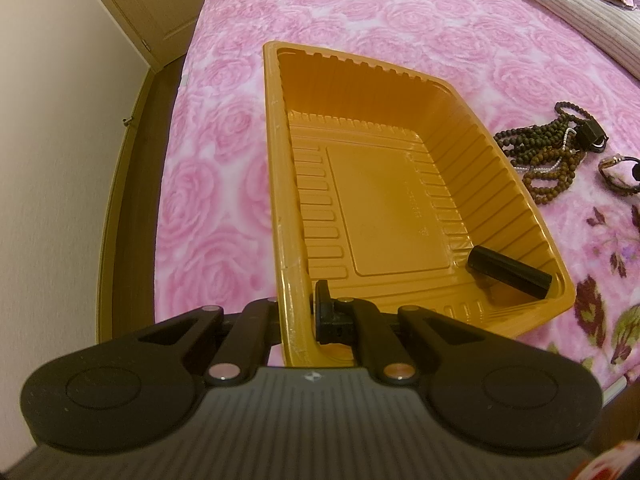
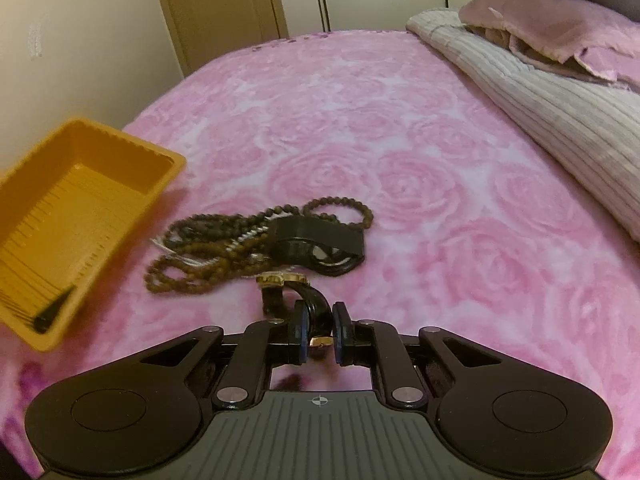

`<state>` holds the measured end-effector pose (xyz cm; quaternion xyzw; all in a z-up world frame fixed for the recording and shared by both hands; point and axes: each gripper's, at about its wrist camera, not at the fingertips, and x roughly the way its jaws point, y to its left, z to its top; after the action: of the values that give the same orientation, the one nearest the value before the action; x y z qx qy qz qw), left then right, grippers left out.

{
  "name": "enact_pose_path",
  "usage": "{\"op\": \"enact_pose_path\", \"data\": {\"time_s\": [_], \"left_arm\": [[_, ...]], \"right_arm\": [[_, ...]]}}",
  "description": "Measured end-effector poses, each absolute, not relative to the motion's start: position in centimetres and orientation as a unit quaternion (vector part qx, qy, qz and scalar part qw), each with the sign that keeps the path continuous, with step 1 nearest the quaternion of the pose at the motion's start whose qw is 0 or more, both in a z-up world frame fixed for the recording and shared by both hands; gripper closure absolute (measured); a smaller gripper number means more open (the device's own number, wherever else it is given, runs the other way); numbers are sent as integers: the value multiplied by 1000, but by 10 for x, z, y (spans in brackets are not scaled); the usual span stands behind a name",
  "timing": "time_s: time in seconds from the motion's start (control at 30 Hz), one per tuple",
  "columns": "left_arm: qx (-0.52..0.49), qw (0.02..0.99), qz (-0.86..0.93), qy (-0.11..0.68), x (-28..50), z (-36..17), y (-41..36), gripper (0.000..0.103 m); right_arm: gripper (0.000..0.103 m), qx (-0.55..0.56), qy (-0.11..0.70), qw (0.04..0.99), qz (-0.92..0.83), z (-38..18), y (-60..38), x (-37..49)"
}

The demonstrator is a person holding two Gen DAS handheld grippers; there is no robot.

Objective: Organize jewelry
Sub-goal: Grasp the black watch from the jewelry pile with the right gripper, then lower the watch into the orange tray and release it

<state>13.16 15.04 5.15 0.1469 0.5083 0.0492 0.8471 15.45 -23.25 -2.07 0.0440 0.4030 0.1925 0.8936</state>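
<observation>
An orange plastic tray (image 1: pixel 272 140) lies on the pink bed. My left gripper (image 1: pixel 298 316) is shut on the tray's near left wall, and its left finger is hidden behind that wall. A black cylinder (image 1: pixel 510 274) lies in the tray's near right corner. Right of the tray (image 2: pixel 116 236) is a heap of brown bead strings (image 2: pixel 212 248) with a black case (image 2: pixel 320 240) beside it. Just in front lies a gold-cased watch (image 2: pixel 284 279). Its black strap curves back between the pads of my right gripper (image 2: pixel 320 330), which is shut on it. The beads (image 1: pixel 548 152) and watch (image 1: pixel 620 172) also show in the left wrist view.
A rose-patterned pink blanket (image 2: pixel 420 160) covers the bed. A striped grey cushion (image 2: pixel 560 112) and a mauve pillow (image 2: pixel 540 20) lie at the far right. The bed's left edge drops to a dark floor strip (image 1: pixel 132 200) beside a wall. Wooden doors (image 2: pixel 224 8) stand beyond.
</observation>
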Motion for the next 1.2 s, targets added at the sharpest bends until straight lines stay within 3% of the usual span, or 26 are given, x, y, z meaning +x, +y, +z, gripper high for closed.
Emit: {"op": "enact_pose_path", "data": {"time_s": [0.47,1.07,1.2], "left_arm": [[132,847,53,512,130,53,152,100],[122,846,58,515,129,52,150,99],[120,846,57,517,129,50,150,99]], "right_arm": [[91,111,370,863,326,33,-154,151],[90,156,427,800,392,1,-74,158],[81,164,420,806,383,2,-88,157]]}}
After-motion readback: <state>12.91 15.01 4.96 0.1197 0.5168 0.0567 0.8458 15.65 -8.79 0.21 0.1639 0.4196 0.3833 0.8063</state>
